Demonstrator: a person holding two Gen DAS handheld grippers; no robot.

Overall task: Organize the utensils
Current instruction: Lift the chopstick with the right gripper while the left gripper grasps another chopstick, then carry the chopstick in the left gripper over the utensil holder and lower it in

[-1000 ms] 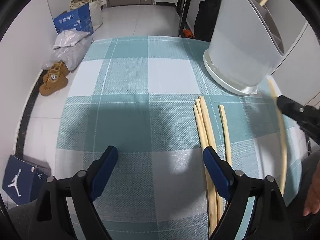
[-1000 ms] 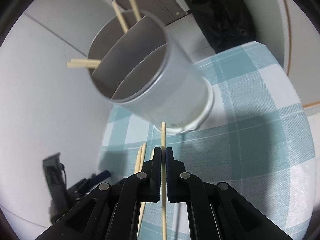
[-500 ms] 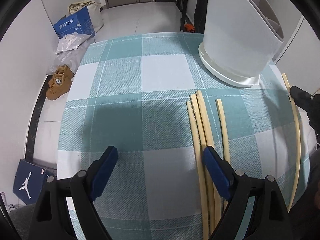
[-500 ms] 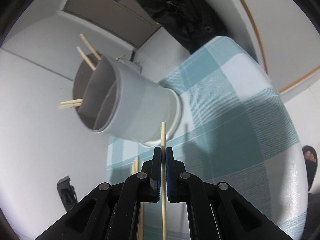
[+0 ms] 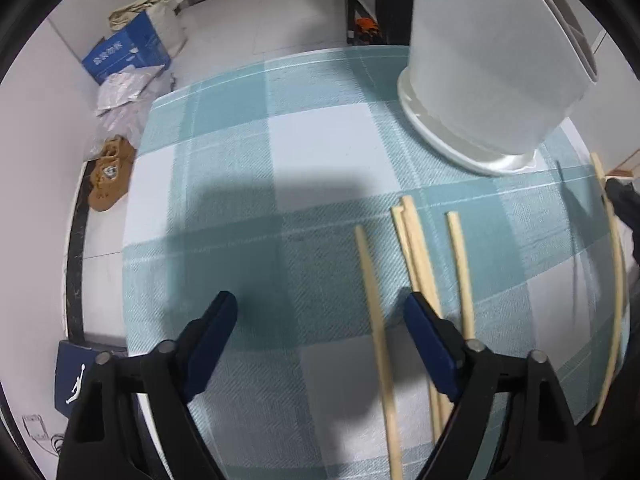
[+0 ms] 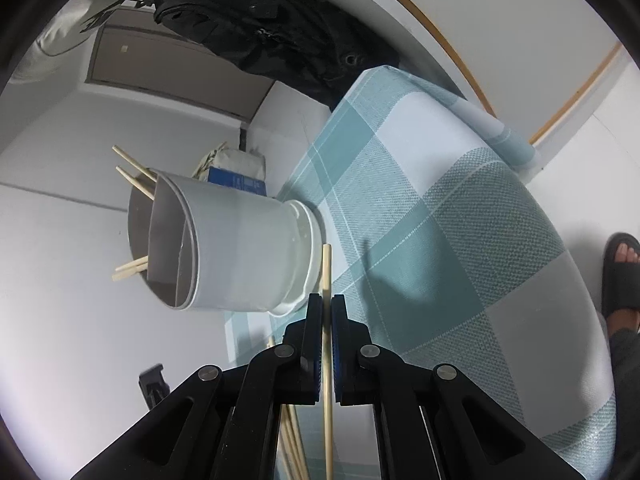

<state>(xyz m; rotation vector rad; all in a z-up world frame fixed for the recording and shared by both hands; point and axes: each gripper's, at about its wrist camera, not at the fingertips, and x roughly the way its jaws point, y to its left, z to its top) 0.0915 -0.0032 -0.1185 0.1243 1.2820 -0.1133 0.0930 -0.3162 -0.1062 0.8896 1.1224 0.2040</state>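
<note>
Several bamboo chopsticks lie on the teal checked tablecloth (image 5: 320,152). One chopstick (image 5: 372,300) lies between the blue pads of my left gripper (image 5: 320,312), whose jaws are closing but do not touch it. A pair of chopsticks (image 5: 416,248) runs under the right finger, and a single chopstick (image 5: 460,264) lies beyond. The white divided utensil holder (image 5: 492,60) stands at the far right. My right gripper (image 6: 327,308) is shut on one chopstick (image 6: 327,276), held in front of the holder (image 6: 240,248), which has chopsticks in its back compartments. That held chopstick (image 5: 616,280) also shows at the left wrist view's right edge.
On the floor left of the table are brown shoes (image 5: 110,176), a blue box (image 5: 128,54), plastic bags and a dark shoe box (image 5: 76,376). A black bag (image 6: 256,24) hangs behind the table. A person's sandalled foot (image 6: 622,276) stands by the table's right edge.
My left gripper has shifted toward the chopsticks and its jaws have narrowed; one chopstick now lies apart from the bundle, between them. The right gripper has rolled, still holding its chopstick.
</note>
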